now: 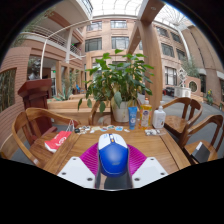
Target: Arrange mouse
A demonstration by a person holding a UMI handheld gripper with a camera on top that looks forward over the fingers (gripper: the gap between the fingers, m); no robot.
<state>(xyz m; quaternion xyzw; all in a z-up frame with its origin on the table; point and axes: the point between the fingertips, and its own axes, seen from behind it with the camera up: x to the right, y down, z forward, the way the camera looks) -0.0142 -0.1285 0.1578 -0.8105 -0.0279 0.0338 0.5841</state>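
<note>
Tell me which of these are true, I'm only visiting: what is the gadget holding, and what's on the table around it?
1. A blue and white mouse sits between the gripper fingers. True.
2. The mouse lies on a green mat. False: the mat under it is purple.
3. A leafy potted plant stands at the table's far side, beyond the mouse. True.
4. Nothing but the mouse and mat is on the table. False: bottles and a blue cup stand near the plant.
5. Wooden chairs stand around the table. True.
</note>
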